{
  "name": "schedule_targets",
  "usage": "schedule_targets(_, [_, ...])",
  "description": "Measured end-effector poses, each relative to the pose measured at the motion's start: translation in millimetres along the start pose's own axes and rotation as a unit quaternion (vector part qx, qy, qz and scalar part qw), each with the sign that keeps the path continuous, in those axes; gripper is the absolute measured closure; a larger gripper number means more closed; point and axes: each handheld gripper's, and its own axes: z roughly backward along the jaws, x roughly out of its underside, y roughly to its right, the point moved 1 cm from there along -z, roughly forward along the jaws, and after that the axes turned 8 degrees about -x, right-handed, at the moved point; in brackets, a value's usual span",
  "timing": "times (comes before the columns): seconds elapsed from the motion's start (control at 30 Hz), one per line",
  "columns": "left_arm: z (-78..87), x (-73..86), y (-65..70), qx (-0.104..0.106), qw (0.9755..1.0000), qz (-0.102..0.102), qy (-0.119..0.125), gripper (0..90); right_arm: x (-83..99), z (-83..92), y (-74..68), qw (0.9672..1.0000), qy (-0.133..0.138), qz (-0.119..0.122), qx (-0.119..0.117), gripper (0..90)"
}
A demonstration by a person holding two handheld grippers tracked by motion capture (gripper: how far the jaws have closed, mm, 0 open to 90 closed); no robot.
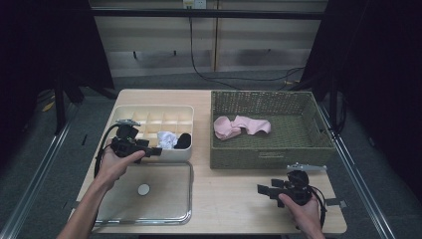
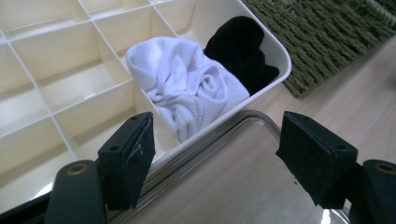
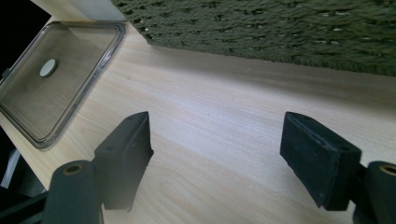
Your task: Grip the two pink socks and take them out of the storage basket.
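Over on the left, the left gripper (image 1: 155, 151) hangs at the near edge of the divided box (image 1: 122, 112), jaws spread wide and nothing between them; no pad touching anything; just past its tips sits the white sock (image 1: 166, 139), bundled in a near-row compartment, with the black sock (image 1: 183, 141) in the corner compartment right beside it; from the left gripper view the white sock (image 2: 187, 81) shows its folds and ribbed cuff, spilling up over the divider, detail the high view blurs away; nearer the person, the clear lid (image 1: 149, 194) lies flat on the table (image 1: 229, 199); moving right, the woven basket (image 1: 263, 159) holds a pink sock (image 1: 241, 125), seen from the high view alone; far right now, the right gripper (image 1: 264, 190) is low over bare table, jaws wide apart and empty, well away from the basket wall (image 3: 280, 28) ahead of it.
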Motion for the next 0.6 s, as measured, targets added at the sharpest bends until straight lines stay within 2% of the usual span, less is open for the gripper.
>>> schedule_targets(0.13, [3.2,3.8,3.3,-0.003,1.0,0.0,0.002,28.9,-0.1,-0.2,-1.5,1.0,0.0,0.004,0.0,25.3])
schedule_targets(0.2, [7.6,8.5,8.4,-0.006,0.9999,-0.007,0.01,30.1,-0.3,1.3,-2.0,0.9999,0.002,0.01,0.001,27.0])
schedule_targets(0.3, [11.3,14.1,12.0,-0.016,0.9997,0.002,0.021,32.4,0.8,3.1,-2.8,0.9999,0.004,0.014,0.001,28.3])
schedule_targets(0.43, [14.1,22.8,16.1,-0.005,0.9995,0.012,0.029,34.0,0.5,3.3,-1.9,0.9999,0.001,0.011,0.002,27.0])
schedule_targets(0.6, [15.1,33.2,26.9,-0.004,0.9998,0.001,0.02,34.1,-0.6,2.6,-2.2,0.9999,0.0,0.01,0.0,26.6])
